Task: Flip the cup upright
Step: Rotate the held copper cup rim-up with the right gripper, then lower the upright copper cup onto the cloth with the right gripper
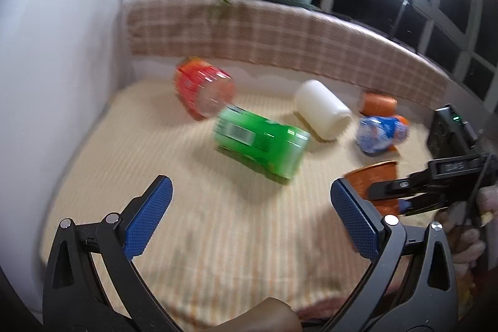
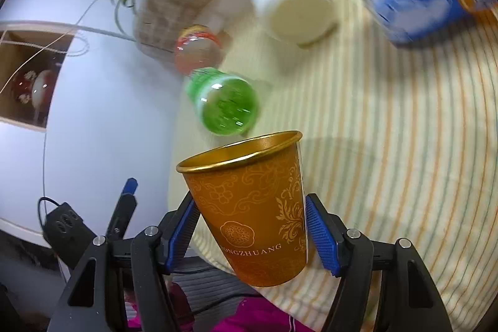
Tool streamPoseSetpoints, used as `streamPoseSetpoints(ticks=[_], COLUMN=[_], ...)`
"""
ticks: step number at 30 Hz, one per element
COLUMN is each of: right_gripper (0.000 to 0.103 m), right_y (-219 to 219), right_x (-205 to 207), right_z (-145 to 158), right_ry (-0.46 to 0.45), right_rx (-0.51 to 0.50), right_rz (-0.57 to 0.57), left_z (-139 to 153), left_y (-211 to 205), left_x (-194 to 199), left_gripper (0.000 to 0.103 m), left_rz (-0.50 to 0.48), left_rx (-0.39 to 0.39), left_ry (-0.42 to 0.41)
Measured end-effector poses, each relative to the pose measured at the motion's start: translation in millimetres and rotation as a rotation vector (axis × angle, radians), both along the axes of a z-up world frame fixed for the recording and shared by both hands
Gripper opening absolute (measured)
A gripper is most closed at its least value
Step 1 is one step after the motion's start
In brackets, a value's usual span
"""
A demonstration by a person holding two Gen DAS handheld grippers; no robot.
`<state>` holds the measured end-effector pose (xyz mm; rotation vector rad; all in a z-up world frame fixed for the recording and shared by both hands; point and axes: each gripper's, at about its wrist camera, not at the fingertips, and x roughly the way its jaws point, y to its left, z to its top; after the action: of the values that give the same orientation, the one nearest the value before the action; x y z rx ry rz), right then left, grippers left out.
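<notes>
An orange paper cup [image 2: 252,207] with gold patterns and a gold rim is clamped between the blue pads of my right gripper [image 2: 252,234]. It is held above the striped cloth, mouth pointing away from the camera. In the left wrist view the same cup [image 1: 373,179] shows at the right, held by the right gripper [image 1: 392,195]. My left gripper [image 1: 249,207] is open and empty above the cloth, with the cup just beyond its right finger [image 1: 354,213].
On the striped cloth [image 1: 218,238] lie a green can [image 1: 261,142], a red can [image 1: 202,91], a white cup [image 1: 322,109], a blue-and-orange can [image 1: 381,133] and an orange cup [image 1: 378,103]. A checked cushion [image 1: 280,36], potted plants, a ring light and a white wall surround it.
</notes>
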<state>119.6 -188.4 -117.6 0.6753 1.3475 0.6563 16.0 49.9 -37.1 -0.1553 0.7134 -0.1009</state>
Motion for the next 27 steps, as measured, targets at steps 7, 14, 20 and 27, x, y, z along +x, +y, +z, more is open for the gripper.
streamPoseSetpoints(ticks=[7, 14, 20, 27], right_gripper=[0.076, 0.088, 0.088, 0.088], right_y=[-1.1, -5.0, -26.2, -49.9], right_x=[-1.2, -9.1, -39.5, -72.9], right_z=[-8.2, 13.9, 47.3, 63.9], right_ry=[0.006, -0.115, -0.314, -0.431], right_rx=[-0.039, -0.079, -0.242, -0.358], right_rz=[0.005, 0.011, -0.054, -0.135], left_z=[-9.5, -17.9, -27.6, -32.3], left_y=[-16.1, -21.7, -31.1, -53.1], left_x=[12.8, 24.2, 39.5, 57.3], left_gripper=[0.103, 0.103, 0.103, 0.095], left_rz=[-0.051, -0.119, -0.191, -0.217], left_rx=[-0.08, -0.171, -0.311, -0.378], left_ry=[0.078, 0.165, 0.27, 0.32])
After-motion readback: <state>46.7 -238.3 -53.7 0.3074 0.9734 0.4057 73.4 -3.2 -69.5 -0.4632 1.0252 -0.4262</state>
